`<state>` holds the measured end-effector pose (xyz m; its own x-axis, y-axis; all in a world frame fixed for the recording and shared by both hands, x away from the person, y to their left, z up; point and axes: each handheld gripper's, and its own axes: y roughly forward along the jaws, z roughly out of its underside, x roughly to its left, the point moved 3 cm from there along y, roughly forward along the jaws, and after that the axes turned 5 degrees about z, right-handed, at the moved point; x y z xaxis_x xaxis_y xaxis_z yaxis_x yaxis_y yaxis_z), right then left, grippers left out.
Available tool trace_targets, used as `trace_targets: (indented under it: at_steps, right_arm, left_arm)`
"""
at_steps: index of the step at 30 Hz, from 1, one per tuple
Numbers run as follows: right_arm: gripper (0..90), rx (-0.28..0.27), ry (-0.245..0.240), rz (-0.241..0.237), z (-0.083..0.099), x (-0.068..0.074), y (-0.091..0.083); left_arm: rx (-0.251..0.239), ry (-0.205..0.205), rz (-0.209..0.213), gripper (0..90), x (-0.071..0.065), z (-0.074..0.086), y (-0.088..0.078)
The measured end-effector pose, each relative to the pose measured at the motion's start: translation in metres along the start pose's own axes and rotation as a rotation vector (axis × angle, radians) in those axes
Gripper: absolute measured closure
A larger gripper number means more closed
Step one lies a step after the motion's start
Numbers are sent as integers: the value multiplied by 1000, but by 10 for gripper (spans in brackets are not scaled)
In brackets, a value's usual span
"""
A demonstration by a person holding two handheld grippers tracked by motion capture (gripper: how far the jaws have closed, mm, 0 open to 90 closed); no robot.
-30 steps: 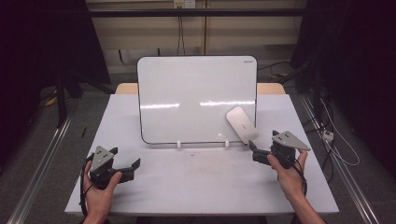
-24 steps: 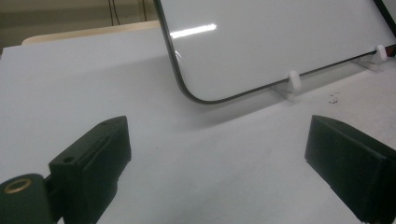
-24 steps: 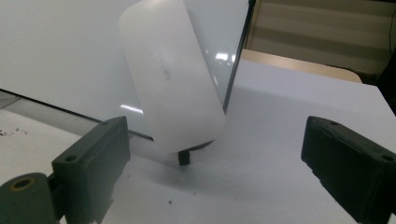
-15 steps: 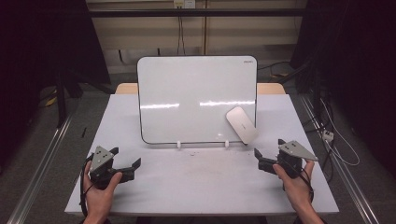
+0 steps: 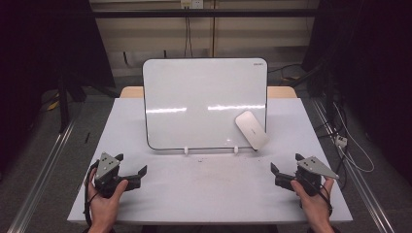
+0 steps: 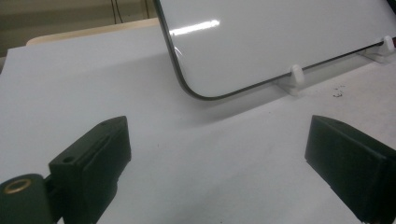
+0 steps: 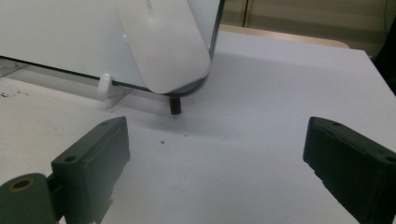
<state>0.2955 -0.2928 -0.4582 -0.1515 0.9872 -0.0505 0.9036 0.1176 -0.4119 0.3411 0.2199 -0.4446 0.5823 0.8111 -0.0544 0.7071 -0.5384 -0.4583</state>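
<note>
A white board (image 5: 204, 102) stands tilted back on small white feet (image 5: 185, 150) at the middle of the white table (image 5: 209, 194). A white oblong eraser (image 5: 251, 129) clings to its lower right corner. My left gripper (image 5: 138, 176) rests open near the front left, pointing right, with nothing between its jaws. My right gripper (image 5: 276, 176) stands open at the front right, pointing left, short of the eraser. In the left gripper view the gripper (image 6: 219, 158) faces the board's lower corner (image 6: 280, 42). In the right gripper view the gripper (image 7: 215, 163) faces the eraser (image 7: 163, 42) and a short black peg (image 7: 174, 105).
Metal rails (image 5: 43, 165) run along both sides of the table. Cables (image 5: 347, 145) lie on the floor at the right. A wooden surface (image 5: 282, 91) shows behind the board. A few dark specks (image 6: 337, 91) lie in front of the board's feet.
My right gripper has drawn back from the eraser, toward the front edge and to the right, still open. The left gripper has stayed put.
</note>
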Motion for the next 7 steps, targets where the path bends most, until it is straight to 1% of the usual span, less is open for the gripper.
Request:
trace_targets:
  at_steps: [1,3,4,5,7]
  right_arm:
    - [66,4,-4,7,1,-1,-1]
    - [61,-1,-2,4,2,-1,-1]
    - [64,2,0,7,3,-1,0]
    - [65,11,-1,6,3,-1,2]
    - [65,16,-2,0,3,0,4]
  left_arm:
    - [5,1,3,67,0,0,0]
    - [4,-4,4,67,-1,1,1]
    - [14,-1,5,68,-2,2,2]
    - [16,-3,15,68,-3,3,3]
    - [12,-9,16,68,-3,2,3]
